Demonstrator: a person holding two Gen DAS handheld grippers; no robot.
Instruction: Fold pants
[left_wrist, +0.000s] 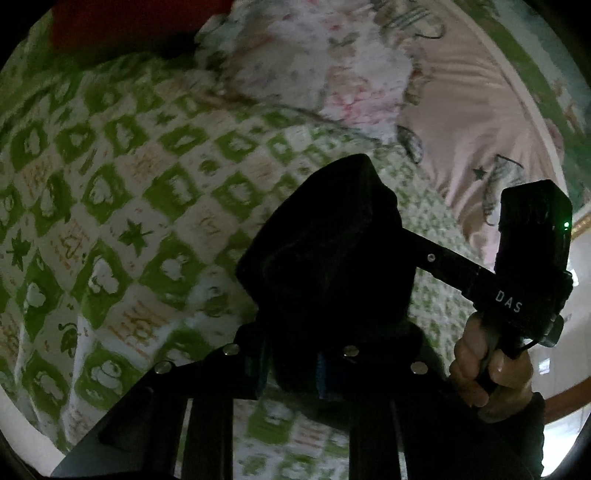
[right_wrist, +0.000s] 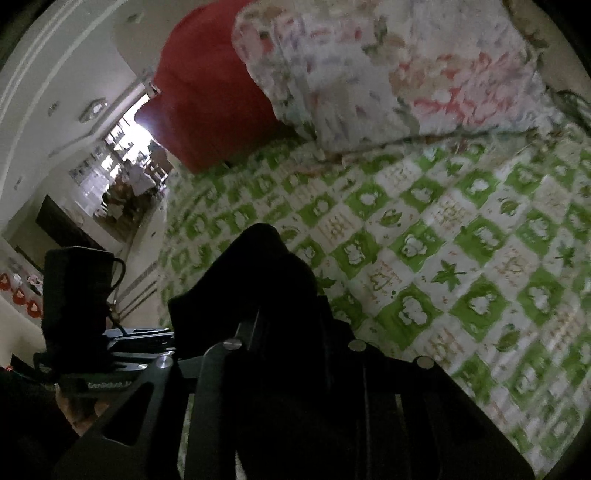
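Observation:
The black pants (left_wrist: 325, 236) are bunched in the jaws of my left gripper (left_wrist: 295, 369), which is shut on the cloth and holds it above the green-and-white checked bedspread (left_wrist: 122, 206). My right gripper (right_wrist: 291, 350) is shut on another bunch of the black pants (right_wrist: 258, 273), also lifted off the bedspread (right_wrist: 461, 266). The right gripper's body (left_wrist: 524, 266) and the hand holding it show in the left wrist view at the right. The left gripper's body (right_wrist: 77, 295) shows in the right wrist view at the left. The fingertips are hidden by dark cloth.
A floral pillow (left_wrist: 325, 62) lies at the head of the bed, also in the right wrist view (right_wrist: 388, 70). A red cushion (right_wrist: 207, 96) sits beside it. A pink sheet (left_wrist: 480, 122) lies right of the pillow. A bright doorway (right_wrist: 125, 155) is beyond the bed's edge.

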